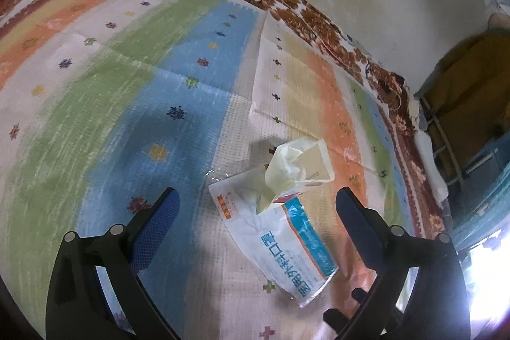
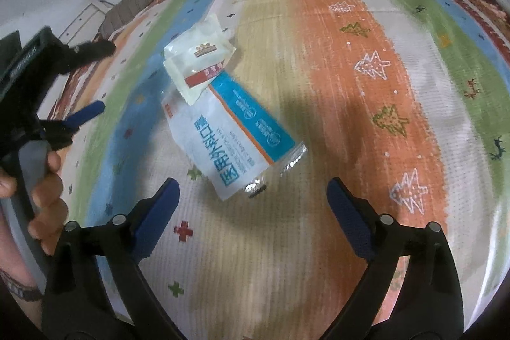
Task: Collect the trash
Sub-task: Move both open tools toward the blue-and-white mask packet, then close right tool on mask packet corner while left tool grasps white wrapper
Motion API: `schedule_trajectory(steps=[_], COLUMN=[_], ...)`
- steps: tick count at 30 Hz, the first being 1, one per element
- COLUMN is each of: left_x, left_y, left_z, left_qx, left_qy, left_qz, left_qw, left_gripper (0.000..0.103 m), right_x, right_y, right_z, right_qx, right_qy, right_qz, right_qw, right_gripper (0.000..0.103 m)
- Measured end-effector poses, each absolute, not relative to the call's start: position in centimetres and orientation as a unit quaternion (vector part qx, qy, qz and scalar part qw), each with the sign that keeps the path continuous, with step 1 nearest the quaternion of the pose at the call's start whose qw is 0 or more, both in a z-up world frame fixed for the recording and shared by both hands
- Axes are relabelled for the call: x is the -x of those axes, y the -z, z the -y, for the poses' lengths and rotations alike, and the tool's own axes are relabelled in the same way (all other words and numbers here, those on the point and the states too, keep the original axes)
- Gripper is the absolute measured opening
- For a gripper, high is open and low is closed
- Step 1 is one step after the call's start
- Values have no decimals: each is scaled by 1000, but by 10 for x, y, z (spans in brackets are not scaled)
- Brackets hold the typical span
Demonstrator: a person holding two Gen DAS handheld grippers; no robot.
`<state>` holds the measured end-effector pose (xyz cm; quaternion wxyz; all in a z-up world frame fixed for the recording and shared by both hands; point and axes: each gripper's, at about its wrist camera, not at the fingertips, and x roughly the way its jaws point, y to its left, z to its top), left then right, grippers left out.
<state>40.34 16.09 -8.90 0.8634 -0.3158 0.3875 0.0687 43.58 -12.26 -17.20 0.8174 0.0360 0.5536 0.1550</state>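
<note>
Nothing is collected yet: the blue-and-white mask packet point(image 2: 234, 136) and the cream wrapper point(image 2: 197, 62) overlapping its upper end lie on the striped bedspread point(image 2: 350, 85). Both the left gripper point(image 1: 258, 199) and the right gripper point(image 2: 251, 190) hover spread and empty above them; no bin is visible, perhaps out of frame.

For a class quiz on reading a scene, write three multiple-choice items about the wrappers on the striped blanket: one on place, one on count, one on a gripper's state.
1. Where does the small cream plastic wrapper lie?
A. on one end of the white-and-blue mask packet
B. on the grey pillow
C. between gripper fingers

2. How many pieces of trash lie on the striped blanket?
A. one
B. two
C. four

3. How does the right gripper stand?
A. shut on the packet
B. shut, empty
C. open, empty

Answers: 1 A, the wrapper overlaps the packet's far end. 2 B, only wrapper and packet show. 3 C, its blue fingers stand wide apart above the packet.
</note>
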Motion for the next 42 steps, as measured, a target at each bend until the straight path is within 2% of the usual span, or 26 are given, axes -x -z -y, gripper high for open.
schedule_trajectory(steps=[2,5,13,20,22,23,24,28,31,33,36,39,42], left_x=[-406,-412,-429,-446,-448,-448,-448,-447,-451,-453,-458,-466,-468], left_y=[90,92,106,121,128,131,133,140,137,129,121,117,119], left_z=[-161,-166,-175,-174,-181,-186,-189,-195,-187,-179,-170,-163,-160], left_qx=[305,304,309,319,341,360,373,412,401,373,345,321,322], left_qy=[-68,-56,-48,-43,-52,-52,-52,-29,-7,-3,-2,-5,3], left_qz=[-386,-384,-390,-390,-384,-380,-376,-363,-359,-358,-354,-364,-364], left_qw=[868,870,866,863,856,850,847,835,843,856,869,874,874], left_gripper=[96,96,96,96,96,95,94,92,91,91,92,92,90], right_x=[-440,-447,-460,-466,-469,-470,-472,-476,-478,-478,-477,-475,-473], right_y=[180,196,211,215,214,213,213,215,215,215,216,216,216], right_z=[123,128,126,116,113,112,111,112,111,112,110,106,102], right_qx=[-42,-81,-115,-97,-90,-90,-90,-81,-67,-66,-61,-48,-31], right_qy=[-149,-147,-145,-132,-129,-129,-130,-126,-123,-121,-127,-133,-135], right_qz=[-562,-581,-585,-592,-591,-591,-591,-596,-602,-605,-607,-605,-601], right_qw=[813,797,790,789,791,791,791,789,786,784,782,783,787], right_gripper=[87,81,82,81,71,61,56,42,37,23,12,4,2])
